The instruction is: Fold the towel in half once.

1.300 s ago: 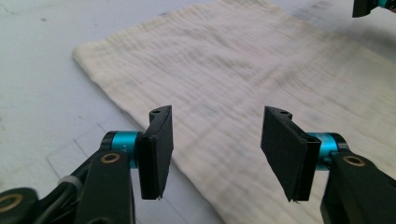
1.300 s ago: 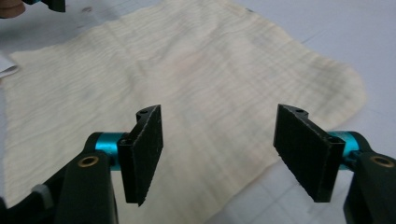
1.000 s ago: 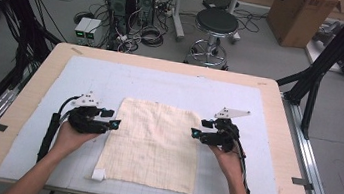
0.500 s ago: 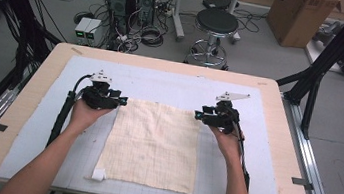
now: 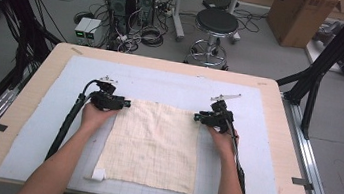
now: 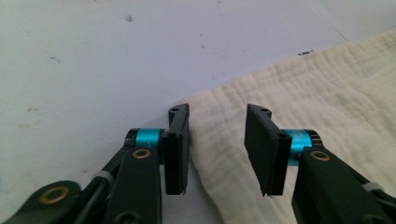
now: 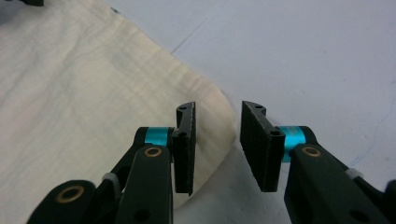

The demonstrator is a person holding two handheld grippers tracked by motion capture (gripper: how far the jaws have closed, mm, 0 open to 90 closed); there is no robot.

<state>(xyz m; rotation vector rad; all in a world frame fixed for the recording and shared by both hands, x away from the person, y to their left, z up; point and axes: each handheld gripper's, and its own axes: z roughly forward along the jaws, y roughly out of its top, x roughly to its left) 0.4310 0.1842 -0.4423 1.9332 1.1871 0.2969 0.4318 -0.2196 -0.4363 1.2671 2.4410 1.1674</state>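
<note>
A cream cloth (image 5: pixel 154 142) lies flat on the pale blue mat (image 5: pixel 35 124) in the middle of the table (image 5: pixel 278 116). The left gripper (image 6: pixel 217 140) sits at the cloth's far left corner with its jaws apart, and the corner lies between them. The right gripper (image 7: pixel 217 140) is at the far right corner, jaws apart too, with the cloth's edge in the gap. I can't be sure whether the jaws touch the cloth. A black stool (image 5: pixel 215 24) stands past the table.
</note>
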